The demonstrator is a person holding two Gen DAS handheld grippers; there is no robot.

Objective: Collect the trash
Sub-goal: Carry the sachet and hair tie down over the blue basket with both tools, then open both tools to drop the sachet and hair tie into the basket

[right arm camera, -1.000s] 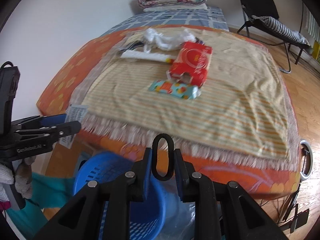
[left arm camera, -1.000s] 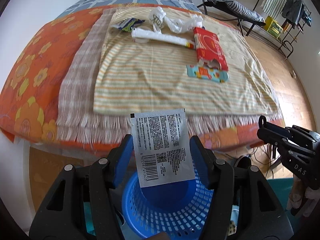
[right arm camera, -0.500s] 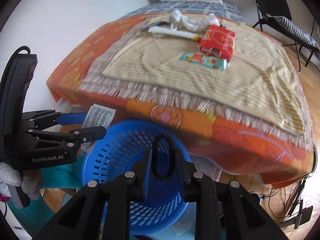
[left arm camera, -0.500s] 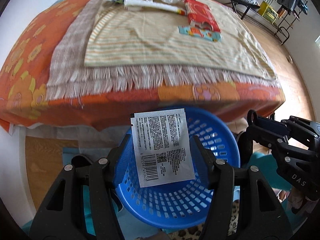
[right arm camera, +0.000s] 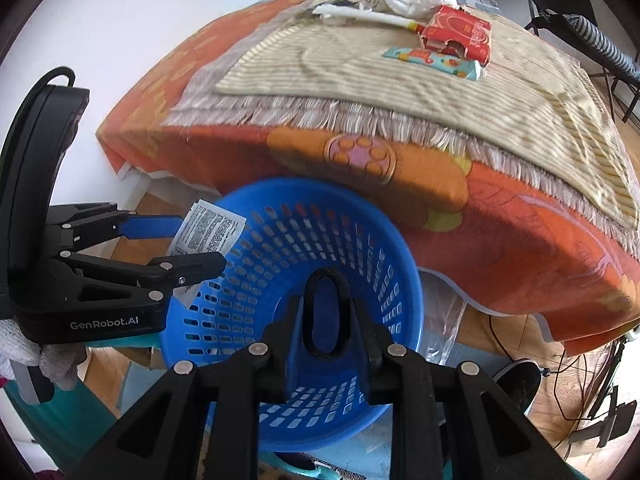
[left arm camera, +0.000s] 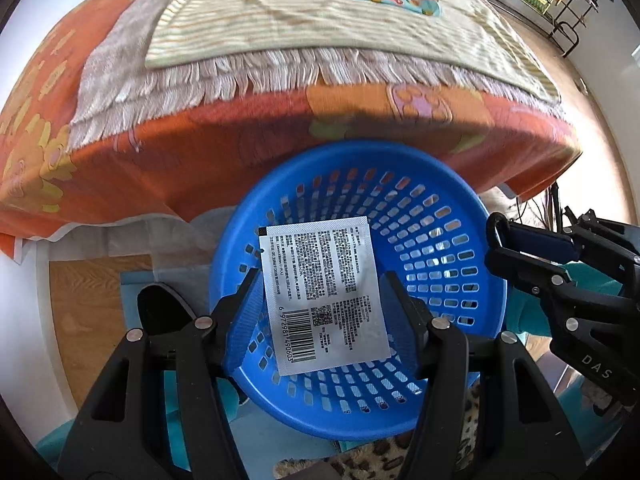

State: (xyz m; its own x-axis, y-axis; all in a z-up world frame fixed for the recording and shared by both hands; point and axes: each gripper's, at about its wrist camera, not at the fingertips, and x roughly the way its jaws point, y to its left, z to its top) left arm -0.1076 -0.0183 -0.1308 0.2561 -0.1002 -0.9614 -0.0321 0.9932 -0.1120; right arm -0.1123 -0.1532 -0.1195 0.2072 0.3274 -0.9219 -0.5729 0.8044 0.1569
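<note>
The left tool [left arm camera: 324, 304] grips a white printed sachet [left arm camera: 326, 296] over the blue basket [left arm camera: 440, 240], below the bed's [left arm camera: 200, 140] near edge.

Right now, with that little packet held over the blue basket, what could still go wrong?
1. The white sachet sits near the blue basket's near-left rim in the right wrist view, so it may flutter outside when the left gripper opens.
2. It is flat and light and might cling to a finger.
3. The red box and blue wrapper lie far back on the bed, so reaching them may nudge the basket.
</note>
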